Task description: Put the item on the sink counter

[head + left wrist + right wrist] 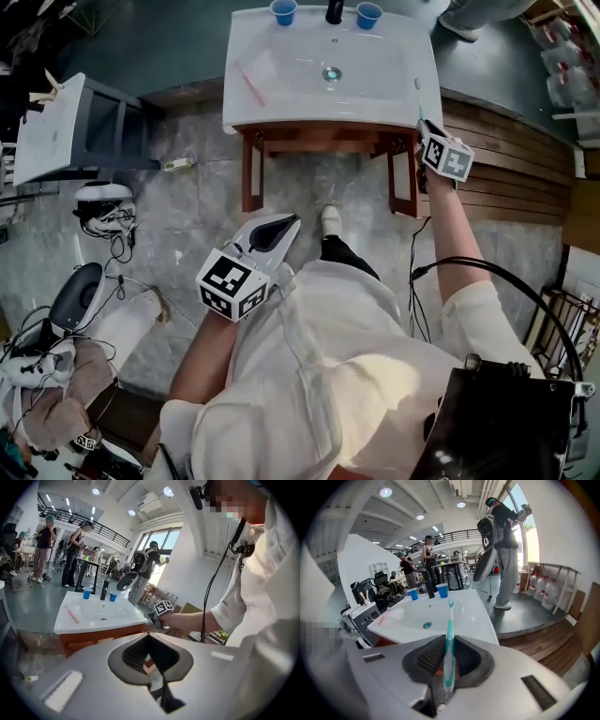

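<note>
While the white sink counter (394,94) sits on its wooden stand (251,173) just ahead of the person, the task's item is not yet on it. Basin (323,56) fills the middle of the top, with flat ledges to either side and a narrow strip at the back. Left gripper (279,227) hangs low by the person's body, well apart from the sink, jaws pressed together with nothing between them; it has no part in this step. Right gripper (423,124) is up at the counter's right edge, jaws pinching a teal toothbrush (449,639) low on its handle, brush head pointing up and toward the basin. Back strip carries two blue cups (283,11) with a dark faucet (334,11) between them. A pink toothbrush (249,82) lies on the left ledge; the drain (331,73) is at the basin's centre. Judgement: transport is nearly done, placing remains. To do it well, carry the brush over the right ledge rather than the basin slope, where it could slide toward the drain. Tip the gripper so the handle comes down near flat along the ledge, set it in contact before spreading the jaws, and keep it inboard of the outer edge. Release gently, then lift straight away so the pads do not drag the brush off.
</note>
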A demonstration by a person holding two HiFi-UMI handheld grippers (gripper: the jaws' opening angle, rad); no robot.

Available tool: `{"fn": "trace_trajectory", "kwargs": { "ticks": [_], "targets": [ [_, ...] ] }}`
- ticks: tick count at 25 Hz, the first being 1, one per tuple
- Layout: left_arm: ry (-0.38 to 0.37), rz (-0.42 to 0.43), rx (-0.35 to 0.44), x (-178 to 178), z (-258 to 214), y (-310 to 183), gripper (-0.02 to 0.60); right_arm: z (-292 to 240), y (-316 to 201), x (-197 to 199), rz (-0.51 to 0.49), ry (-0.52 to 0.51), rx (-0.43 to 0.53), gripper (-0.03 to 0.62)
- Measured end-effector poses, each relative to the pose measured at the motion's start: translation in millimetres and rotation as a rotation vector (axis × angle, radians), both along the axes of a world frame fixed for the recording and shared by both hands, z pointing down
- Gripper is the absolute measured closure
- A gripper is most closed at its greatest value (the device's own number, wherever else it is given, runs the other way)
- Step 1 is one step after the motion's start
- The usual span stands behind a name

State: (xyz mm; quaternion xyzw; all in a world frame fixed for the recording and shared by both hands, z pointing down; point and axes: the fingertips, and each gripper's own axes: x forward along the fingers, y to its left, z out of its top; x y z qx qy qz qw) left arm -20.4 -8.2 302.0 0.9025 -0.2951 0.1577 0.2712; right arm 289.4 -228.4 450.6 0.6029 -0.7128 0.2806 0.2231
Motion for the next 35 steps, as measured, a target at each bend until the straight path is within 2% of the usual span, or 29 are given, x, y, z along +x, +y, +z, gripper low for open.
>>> {"fn": "trace_trajectory", "kwargs": {
  "ticks": [6, 12, 16, 19, 26, 35],
  "targets": [
    [0.021, 0.025, 0.008, -32.6, 3.8, 50.3, 0.577, -12.5, 69.9, -48.9, -0.015, -0.014, 0.020, 0.540],
    [0.069, 0.024, -0.028, -100.8, 11.3, 77.9, 0.577, -4.9, 122.2, -136.3, -0.038, -0.013, -0.011, 0.540],
    [0.041, 0.035, 0.001, -83.7, 22.6, 152.7, 0.577, 17.6, 197.4, -138.0, -0.049, -0.054, 0.006, 0.540],
    [0.028, 0.047, -0.001, -79.4, 30.5, 187.5, 0.577, 37.4, 234.5, -145.7, -0.050, -0.076, -0.012, 0.540],
    [0.023, 0.053, -0.021, -85.5, 49.5, 199.4, 0.577, 83.7, 239.3, -171.9, -0.064, -0.078, -0.055, 0.540],
    [-0.006, 0.126, -0.037, -50.5, 86.5, 180.6, 0.577, 153.8, 194.9, -160.0, -0.030, -0.082, -0.077, 0.540]
  ]
}}
